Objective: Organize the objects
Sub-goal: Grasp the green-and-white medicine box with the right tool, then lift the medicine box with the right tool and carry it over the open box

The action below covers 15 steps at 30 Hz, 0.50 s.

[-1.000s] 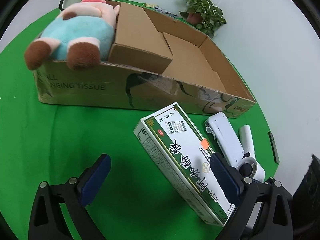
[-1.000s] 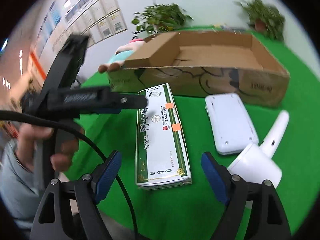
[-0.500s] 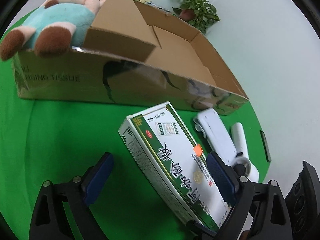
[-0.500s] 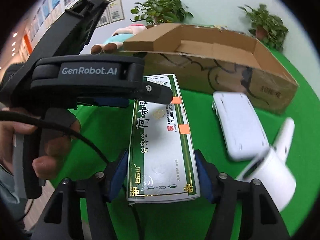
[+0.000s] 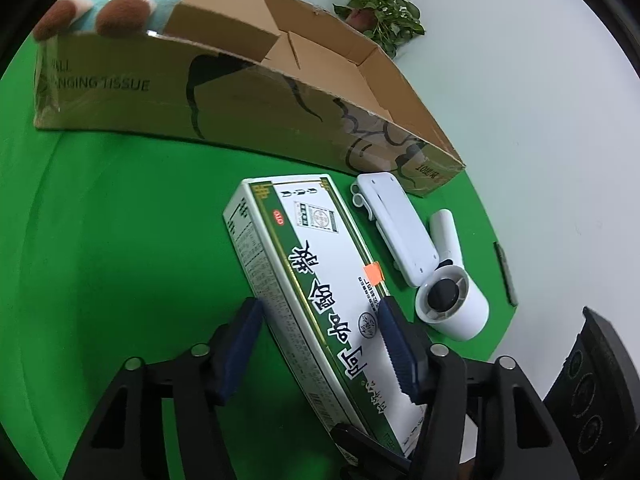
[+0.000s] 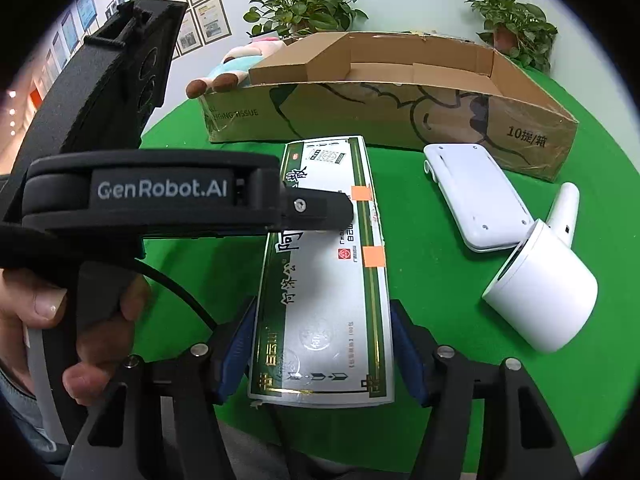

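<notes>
Both claws grab the long white-and-green cardboard box (on the green bench): right claw is clamped on it; left claw is closing around it.

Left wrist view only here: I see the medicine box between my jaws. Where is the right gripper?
Observer: The right gripper straddles the medicine box at its near end, pads against both long sides.
Operator: Any markings I miss?
Observer: A second orange sticker on the same edge, closer to the right gripper.
Operator: What holds my gripper?
Observer: A hand wraps the left gripper by its handle; its jaws are closing with the box between them.
</notes>
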Motion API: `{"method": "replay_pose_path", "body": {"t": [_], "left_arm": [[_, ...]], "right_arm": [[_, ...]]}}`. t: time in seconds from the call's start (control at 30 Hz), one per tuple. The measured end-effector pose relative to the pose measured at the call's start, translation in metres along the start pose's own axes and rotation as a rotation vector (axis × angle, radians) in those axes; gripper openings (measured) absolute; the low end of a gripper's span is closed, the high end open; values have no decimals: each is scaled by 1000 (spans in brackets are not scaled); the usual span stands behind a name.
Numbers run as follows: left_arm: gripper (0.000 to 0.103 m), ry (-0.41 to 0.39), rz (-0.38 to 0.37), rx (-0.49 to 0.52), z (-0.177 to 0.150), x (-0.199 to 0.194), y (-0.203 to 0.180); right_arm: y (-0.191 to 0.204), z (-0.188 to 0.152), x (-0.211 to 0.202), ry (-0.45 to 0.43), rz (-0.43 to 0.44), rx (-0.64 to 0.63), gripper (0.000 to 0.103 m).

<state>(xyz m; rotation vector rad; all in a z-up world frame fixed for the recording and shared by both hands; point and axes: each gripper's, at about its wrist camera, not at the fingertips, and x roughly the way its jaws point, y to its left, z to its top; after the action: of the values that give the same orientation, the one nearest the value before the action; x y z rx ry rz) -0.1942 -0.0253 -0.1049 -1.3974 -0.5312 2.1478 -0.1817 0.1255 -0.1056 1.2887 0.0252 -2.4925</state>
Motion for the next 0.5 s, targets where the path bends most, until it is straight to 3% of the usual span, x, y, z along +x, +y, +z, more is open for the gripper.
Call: {"method": "replay_pose_path", "body": {"t": [0.3, 0.5], "left_arm": [[51, -9, -20, -3, -3, -6, -10], [51, 5, -36, -34, -4, 3, -16]], "right_arm": [[-1, 1, -3, -18, -26, 29, 60], [-16, 1, -7, -20, 51, 128, 59]]}}
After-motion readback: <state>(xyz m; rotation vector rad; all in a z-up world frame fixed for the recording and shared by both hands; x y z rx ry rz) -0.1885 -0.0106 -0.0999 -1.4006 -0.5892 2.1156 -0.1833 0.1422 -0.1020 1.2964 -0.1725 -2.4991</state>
